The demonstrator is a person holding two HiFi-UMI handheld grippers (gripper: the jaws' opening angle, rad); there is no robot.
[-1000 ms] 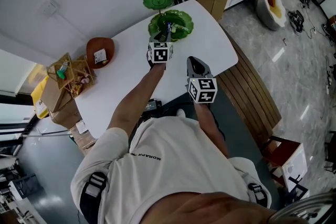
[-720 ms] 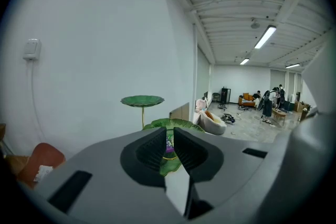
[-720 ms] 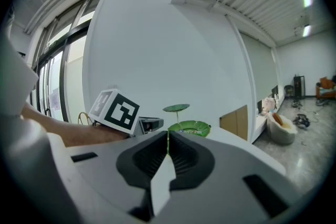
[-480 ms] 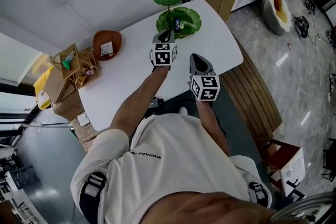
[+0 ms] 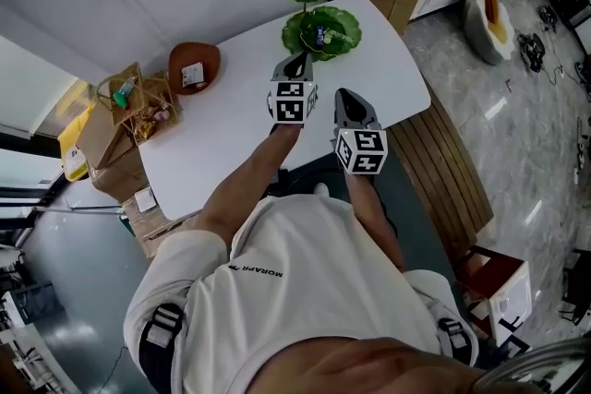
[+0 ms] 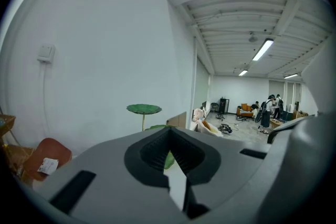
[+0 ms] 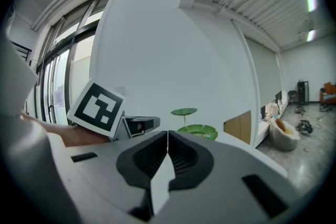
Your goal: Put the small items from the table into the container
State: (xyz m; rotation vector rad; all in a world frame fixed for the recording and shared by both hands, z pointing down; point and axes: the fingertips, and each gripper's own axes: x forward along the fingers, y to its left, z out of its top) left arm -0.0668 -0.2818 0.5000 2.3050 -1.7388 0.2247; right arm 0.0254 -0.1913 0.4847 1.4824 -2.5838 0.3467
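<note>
Green container (image 5: 343,27) holds small item (image 5: 319,36); left tool (image 5: 298,60) withdrawn, now pressed together, empty; right tool (image 5: 343,95) pressed together.

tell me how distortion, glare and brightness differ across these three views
Head view: mild wide-angle bend, even light on the white table, bright streaks of glare on the glossy floor. Left gripper view: strong fisheye with black corners, ceiling strip light blown out. Right gripper view: same fisheye and dark corners, windows bright at left.
</note>
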